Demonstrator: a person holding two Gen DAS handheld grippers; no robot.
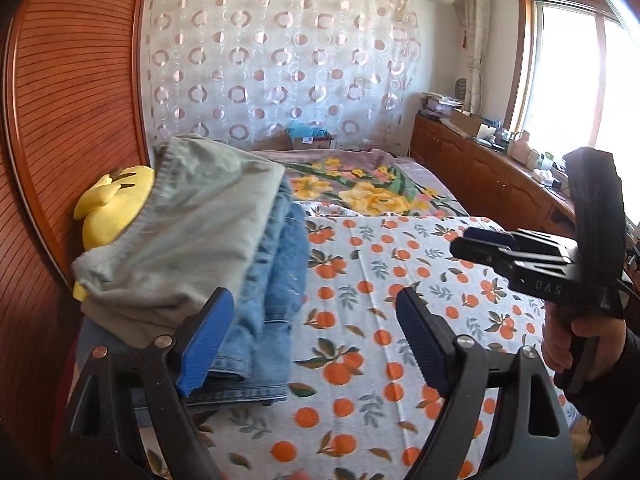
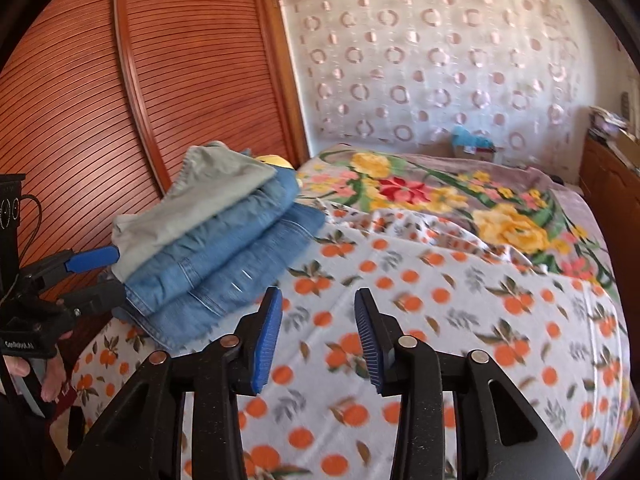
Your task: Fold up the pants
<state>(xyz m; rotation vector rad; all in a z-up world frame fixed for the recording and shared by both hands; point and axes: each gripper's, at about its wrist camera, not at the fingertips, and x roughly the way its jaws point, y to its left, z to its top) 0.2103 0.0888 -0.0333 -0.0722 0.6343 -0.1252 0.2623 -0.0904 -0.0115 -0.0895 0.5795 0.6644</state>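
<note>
Looks basically done to me. The grey-green pants point(image 2: 208, 200) sit folded on top of the pile of folded jeans point(image 2: 224, 264), at the wardrobe point(image 2: 160, 80) side of the orange-print sheet point(image 2: 440, 320). The left gripper point(image 1: 316, 336) is wide open right beside the pile, holding nothing. The right gripper point(image 2: 318, 336) hovers partly open and empty over bare sheet, away from the pile. No unfolded pants in sight.

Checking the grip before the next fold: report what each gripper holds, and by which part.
Nothing is held. The left gripper is open beside the stack of folded jeans, and the right gripper is open over the orange-print sheet.
</note>
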